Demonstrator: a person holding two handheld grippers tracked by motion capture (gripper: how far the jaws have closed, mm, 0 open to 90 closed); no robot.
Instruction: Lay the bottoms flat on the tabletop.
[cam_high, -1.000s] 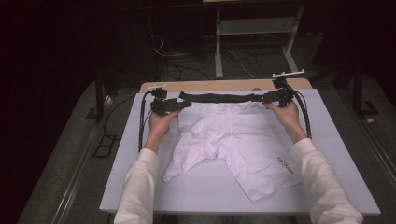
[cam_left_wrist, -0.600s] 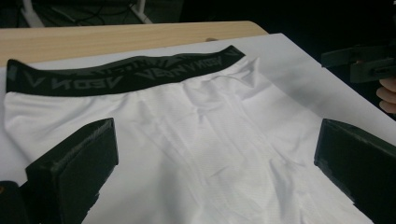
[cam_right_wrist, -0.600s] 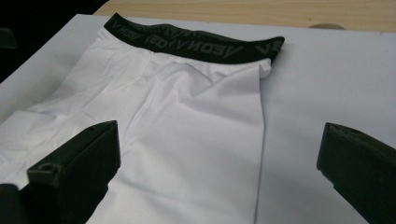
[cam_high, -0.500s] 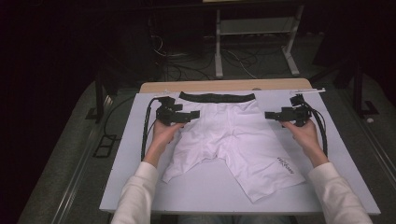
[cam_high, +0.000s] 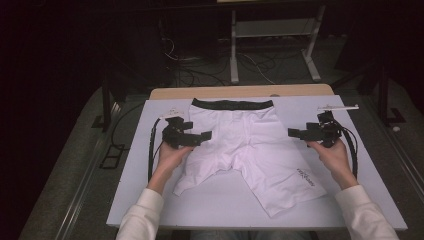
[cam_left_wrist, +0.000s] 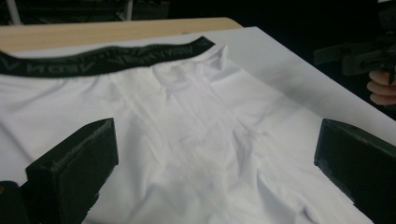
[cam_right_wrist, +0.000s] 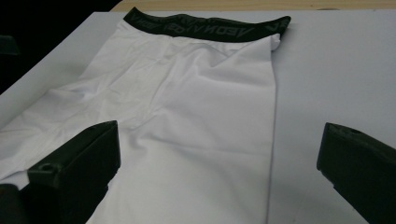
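Observation:
White shorts (cam_high: 245, 145) with a black waistband (cam_high: 232, 104) lie spread flat on the white board (cam_high: 145, 170). My left gripper (cam_high: 202, 136) hovers over the shorts' left side, pointing right. Its jaws have just been opening and stand wide with nothing between them. In the left gripper view (cam_left_wrist: 217, 140) the shorts (cam_left_wrist: 196, 130) lie below the jaws, untouched. My right gripper (cam_high: 292, 133) is at the shorts' right edge, pointing left and open. The right gripper view (cam_right_wrist: 219, 144) looks along the shorts (cam_right_wrist: 196, 107) toward the waistband (cam_right_wrist: 210, 28).
The board rests on a wooden table (cam_high: 240, 91) whose far edge shows behind the waistband. A metal stand (cam_high: 272, 30) and cables (cam_high: 200, 75) sit on the dark floor beyond. Bare board lies to either side of the shorts and in front.
Both hands have left the waistband corners and drawn back toward the person, the right one also outward. The waistband now lies flat on the board.

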